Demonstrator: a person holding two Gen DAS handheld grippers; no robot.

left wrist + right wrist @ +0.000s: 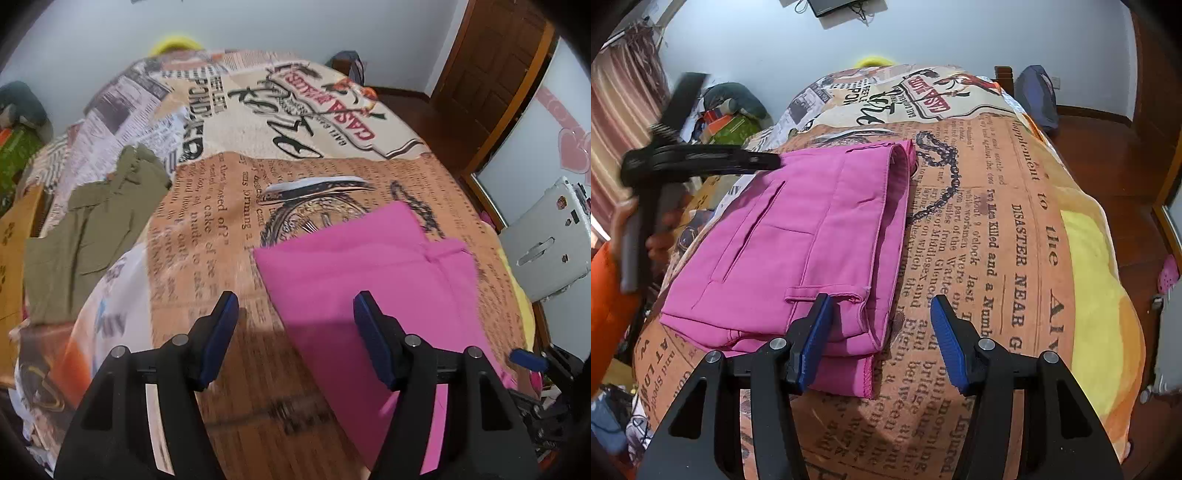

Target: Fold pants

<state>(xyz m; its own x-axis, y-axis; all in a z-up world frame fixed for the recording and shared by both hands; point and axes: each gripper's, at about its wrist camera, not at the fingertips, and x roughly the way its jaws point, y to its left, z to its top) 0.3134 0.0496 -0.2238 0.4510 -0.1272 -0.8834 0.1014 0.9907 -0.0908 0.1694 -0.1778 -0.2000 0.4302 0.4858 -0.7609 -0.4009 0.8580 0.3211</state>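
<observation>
Pink pants [798, 236] lie folded into a flat rectangle on the newspaper-print bedspread [990, 229]. They also show in the left wrist view [369, 280]. My left gripper [295, 306] is open and empty, hovering over the pants' left edge. In the right wrist view it appears blurred at the pants' far left corner [701, 158]. My right gripper [881, 306] is open and empty, just above the pants' near right corner. Its blue tip shows in the left wrist view [528, 360].
Olive green pants [96, 225] lie folded at the bed's left side. A white box [550, 240] stands right of the bed. A wooden door [495, 66] and a dark backpack [1038, 96] are beyond the bed. Clutter [731, 114] sits at the far left.
</observation>
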